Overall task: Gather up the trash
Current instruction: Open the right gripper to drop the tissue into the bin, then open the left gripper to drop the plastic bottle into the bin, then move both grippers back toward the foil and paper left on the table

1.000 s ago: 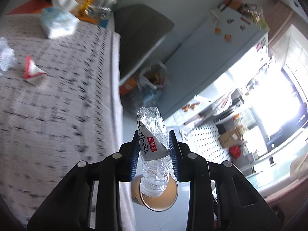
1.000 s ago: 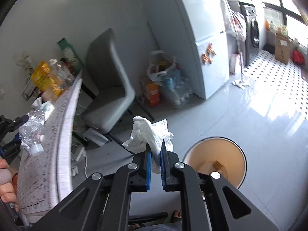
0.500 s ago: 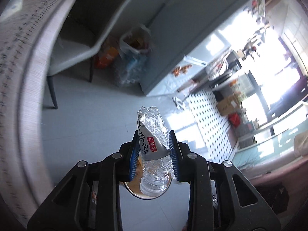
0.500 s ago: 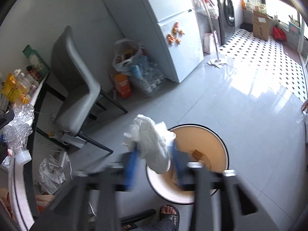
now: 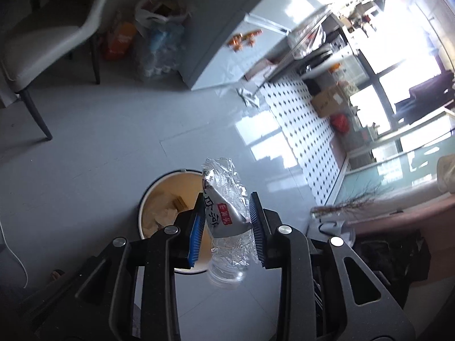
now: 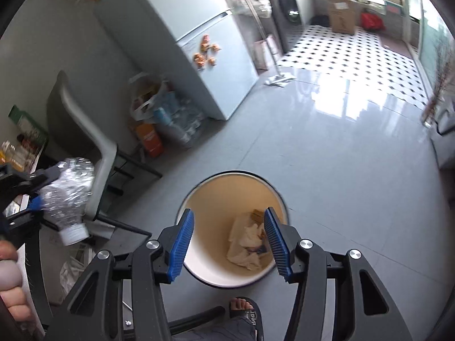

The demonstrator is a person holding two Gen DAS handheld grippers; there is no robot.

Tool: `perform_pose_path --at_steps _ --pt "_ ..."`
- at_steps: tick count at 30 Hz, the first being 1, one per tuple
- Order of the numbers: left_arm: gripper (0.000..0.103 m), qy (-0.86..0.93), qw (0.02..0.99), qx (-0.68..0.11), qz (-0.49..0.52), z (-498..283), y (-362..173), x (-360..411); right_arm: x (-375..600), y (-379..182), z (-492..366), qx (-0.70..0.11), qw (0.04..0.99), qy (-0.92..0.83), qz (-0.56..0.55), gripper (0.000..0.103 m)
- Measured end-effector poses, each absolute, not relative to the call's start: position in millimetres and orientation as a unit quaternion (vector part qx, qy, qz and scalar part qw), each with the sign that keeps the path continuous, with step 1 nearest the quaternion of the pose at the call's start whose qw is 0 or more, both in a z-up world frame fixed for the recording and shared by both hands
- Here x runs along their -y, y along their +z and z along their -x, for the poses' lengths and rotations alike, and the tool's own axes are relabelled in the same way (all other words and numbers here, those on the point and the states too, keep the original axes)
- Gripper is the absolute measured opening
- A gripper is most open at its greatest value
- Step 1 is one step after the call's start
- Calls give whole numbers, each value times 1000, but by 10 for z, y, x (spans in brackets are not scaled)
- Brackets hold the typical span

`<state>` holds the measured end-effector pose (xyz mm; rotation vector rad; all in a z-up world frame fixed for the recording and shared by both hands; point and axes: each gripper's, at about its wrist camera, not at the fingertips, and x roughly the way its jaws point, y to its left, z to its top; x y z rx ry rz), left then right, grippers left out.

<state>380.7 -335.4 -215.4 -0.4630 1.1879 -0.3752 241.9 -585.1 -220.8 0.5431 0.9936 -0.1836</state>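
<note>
A crushed clear plastic bottle (image 5: pixel 224 213) with a silver and red label sits cap-down between the jaws of my left gripper (image 5: pixel 226 196), which are opening; a slit of light shows between the left pad and the bottle. Below it stands a round bin (image 5: pixel 148 196) with a cream inside. My right gripper (image 6: pixel 229 213) is open and empty right above the same bin (image 6: pixel 236 173). A white crumpled tissue (image 6: pixel 247 241) lies at the bin's bottom on other scraps. In the right wrist view the bottle (image 6: pixel 65 196) hangs at the left.
A grey chair (image 6: pixel 85 130) stands left of the bin, beside a table edge. Bags of bottles (image 6: pixel 170 119) lean against a pale fridge (image 6: pixel 199 28). A person's sandalled foot (image 6: pixel 244 312) is just in front of the bin. Grey floor tiles surround it.
My right gripper opened and the white tissue fell from it into the bin. My left gripper swung from the table down over the bin with the bottle, and its jaws have widened.
</note>
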Motion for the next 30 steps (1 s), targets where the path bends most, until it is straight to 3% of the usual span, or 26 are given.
perform_pose_path --at_steps 1,3,12,18,30 --pt "62 -177 780 -561 214 -3829 -2213 3427 5898 -2208 -2359 -469 840 -92 -259 52" --pt "77 -186 765 -568 240 -3829 -2276 3459 5981 -2204 -2261 -467 838 -101 -264 52" --pt "86 -178 791 -544 216 -3613 -1910 3202 5922 -2154 -2249 -464 835 -94 -280 53" --pt "94 -168 836 -488 188 -3337 -1375 2796 5629 -1885 -2298 -450 850 -70 -265 77" --pt "96 -101 878 -417 214 -2909 -680 1611 4966 -1070 -2226 -416 879 -21 -231 94"
